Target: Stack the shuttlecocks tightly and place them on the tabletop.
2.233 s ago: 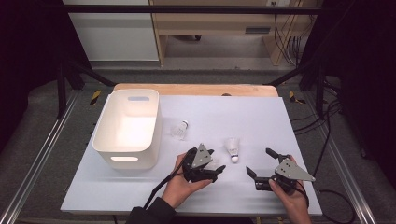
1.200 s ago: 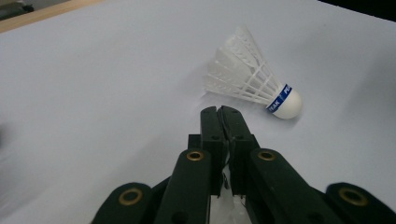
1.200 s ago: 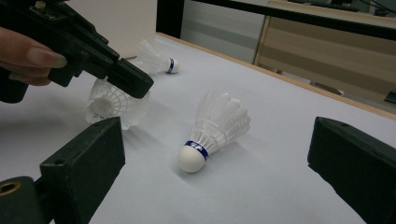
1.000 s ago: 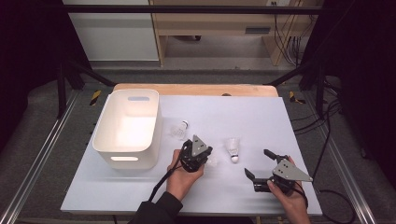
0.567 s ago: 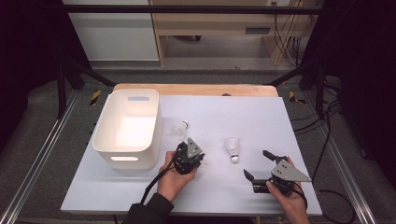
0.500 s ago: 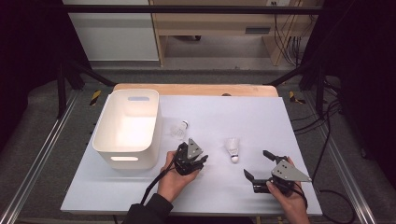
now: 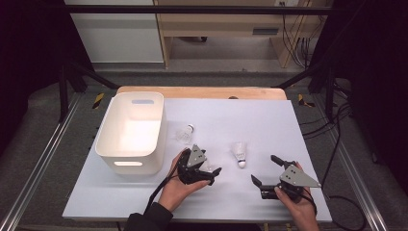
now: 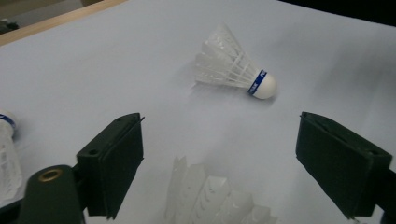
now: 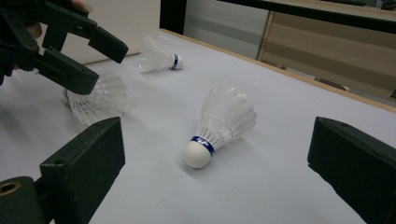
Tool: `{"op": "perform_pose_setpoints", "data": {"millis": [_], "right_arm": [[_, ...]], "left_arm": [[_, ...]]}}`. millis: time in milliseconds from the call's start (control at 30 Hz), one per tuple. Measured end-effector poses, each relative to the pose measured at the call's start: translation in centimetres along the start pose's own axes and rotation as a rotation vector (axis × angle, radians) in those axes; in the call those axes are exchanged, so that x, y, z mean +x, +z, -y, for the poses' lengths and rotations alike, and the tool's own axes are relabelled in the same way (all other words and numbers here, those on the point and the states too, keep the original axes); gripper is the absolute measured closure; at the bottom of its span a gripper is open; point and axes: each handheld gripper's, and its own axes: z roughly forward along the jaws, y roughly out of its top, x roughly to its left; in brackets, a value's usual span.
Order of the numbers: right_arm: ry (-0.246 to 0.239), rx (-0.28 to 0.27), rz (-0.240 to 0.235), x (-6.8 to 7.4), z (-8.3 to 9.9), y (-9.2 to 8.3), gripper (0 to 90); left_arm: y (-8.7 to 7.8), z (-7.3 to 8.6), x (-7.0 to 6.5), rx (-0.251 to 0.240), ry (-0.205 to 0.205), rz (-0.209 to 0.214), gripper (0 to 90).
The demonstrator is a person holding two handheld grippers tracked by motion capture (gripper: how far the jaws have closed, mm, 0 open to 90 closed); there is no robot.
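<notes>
Shuttlecock (image 8: 219,200) lies on the counter (image 7: 269,120) between the wide-open jaws of the left claw (image 7: 204,172), which have just been opening; no pad presses on it. Closing on the feather skirt could crush it or flick it aside. Right claw (image 7: 267,172) also stands wide, empty, facing a second shuttlecock (image 9: 219,123). White bin (image 7: 131,129) beside the left hand appears empty.

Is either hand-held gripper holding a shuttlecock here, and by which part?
Nothing is held. The left hand-held gripper has just been opening around a shuttlecock, pads apart from its feathers.
</notes>
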Motion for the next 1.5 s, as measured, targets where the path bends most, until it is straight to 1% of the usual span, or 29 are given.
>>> {"op": "perform_pose_setpoints", "data": {"millis": [33, 67, 100, 167, 233, 267, 300, 367, 433, 567, 667, 733, 767, 867, 900, 967, 1033, 1067, 1100, 1133, 1167, 1200, 1267, 1333, 1367, 1400, 1500], "right_arm": [[-0.001, 0.001, -0.001, 0.0, 0.0, 0.0, 4.0], [0.001, 0.005, -0.002, 0.0, 0.0, 0.0, 4.0], [0.002, 0.006, -0.006, 0.1, 0.0, 0.0, 4.1], [-0.002, 0.007, -0.009, 0.1, 0.0, 0.0, 4.1], [-0.002, 0.007, -0.009, 0.1, 0.0, -0.1, 4.1], [-0.004, 0.007, -0.01, 0.1, 0.0, -0.1, 4.1], [-0.004, 0.008, -0.01, 0.1, 0.0, 0.0, 4.1], [0.002, 0.024, -0.021, 0.1, 0.0, 0.1, 4.9], [0.002, 0.035, -0.018, 0.2, 0.0, 0.1, 5.1], [0.005, 0.042, -0.006, 0.3, -0.1, 0.1, 5.1], [0.023, 0.05, 0.007, 0.3, -0.1, 0.1, 5.2], [0.034, 0.054, 0.01, 0.5, -0.2, 0.1, 5.3], [0.045, 0.058, 0.015, 0.6, -0.3, 0.2, 5.3], [0.049, 0.084, 0.028, 1.4, -1.4, 0.6, 5.1], [0.035, 0.091, 0.033, 1.7, -2.0, 0.8, 5.1], [0.003, 0.108, 0.023, 2.4, -3.5, 1.5, 5.4], [-0.025, 0.119, 0.017, 3.0, -5.1, 2.6, 8.2], [-0.051, 0.134, 0.013, 3.3, -6.0, 3.3, 9.7], [-0.078, 0.169, -0.001, 3.9, -7.9, 5.2, 13.5], [-0.078, 0.169, -0.001, 3.9, -7.9, 5.2, 13.5], [-0.086, 0.19, -0.027, 4.2, -8.9, 6.1, 13.7], [-0.094, 0.202, -0.048, 4.6, -9.9, 7.1, 15.0], [-0.106, 0.222, -0.075, 5.2, -11.4, 9.2, 17.6], [-0.11, 0.239, -0.096, 5.8, -12.3, 11.6, 20.1], [-0.113, 0.257, -0.102, 6.1, -12.5, 12.9, 21.0], [-0.103, 0.274, -0.104, 6.3, -12.6, 14.1, 23.4], [-0.095, 0.318, -0.094, 6.8, -12.4, 17.8, 30.5]], "left_arm": [[0.1, 0.1, 0.0, 0.004, -0.009, 0.012, 13.1], [0.1, 0.2, 0.0, 0.016, -0.007, 0.009, 12.6], [0.0, 0.2, -0.1, 0.01, 0.0, 0.002, 12.2], [-0.3, 0.3, -0.2, -0.005, 0.005, 0.003, 10.9], [-0.7, 0.3, -0.4, -0.037, 0.016, 0.017, 6.9], [-1.0, 0.3, -0.5, -0.064, 0.015, 0.019, 6.6], [-1.3, 0.3, -0.5, -0.091, 0.008, 0.024, 6.4], [-1.8, 0.5, -0.5, -0.147, -0.022, 0.031, 5.6], [-2.0, 0.7, -0.5, -0.185, -0.018, 0.011, 5.5], [-2.5, 1.2, -0.4, -0.25, -0.044, -0.014, 5.6], [-3.5, 1.5, -0.5, -0.276, -0.037, -0.029, 5.5], [-4.3, 1.8, -0.6, -0.294, -0.03, -0.028, 5.5], [-4.7, 2.1, -0.6, -0.298, -0.026, -0.027, 5.5], [-5.8, 3.1, -0.7, -0.31, -0.029, -0.029, 5.6], [-6.1, 3.5, -0.7, -0.316, -0.037, -0.033, 5.5], [-6.8, 4.3, -0.8, -0.325, -0.051, -0.038, 5.6], [-7.4, 4.9, -0.9, -0.333, -0.066, -0.044, 5.6], [-7.7, 5.1, -1.1, -0.337, -0.07, -0.049, 5.6], [-7.9, 5.4, -1.3, -0.337, -0.064, -0.048, 5.6], [-8.2, 5.6, -1.5, -0.336, -0.058, -0.039, 5.6], [-8.5, 5.9, -1.7, -0.336, -0.053, -0.036, 5.5], [-8.7, 6.1, -1.7, -0.335, -0.05, -0.041, 5.5], [-9.0, 6.5, -1.7, -0.335, -0.054, -0.05, 5.5], [-9.4, 6.6, -1.4, -0.33, -0.047, -0.063, 5.5], [-9.6, 6.7, -1.3, -0.335, -0.053, -0.068, 5.5], [-9.8, 6.8, -1.2, -0.343, -0.063, -0.071, 5.6], [-10.0, 7.1, -1.1, -0.335, -0.049, -0.073, 5.6]]}}
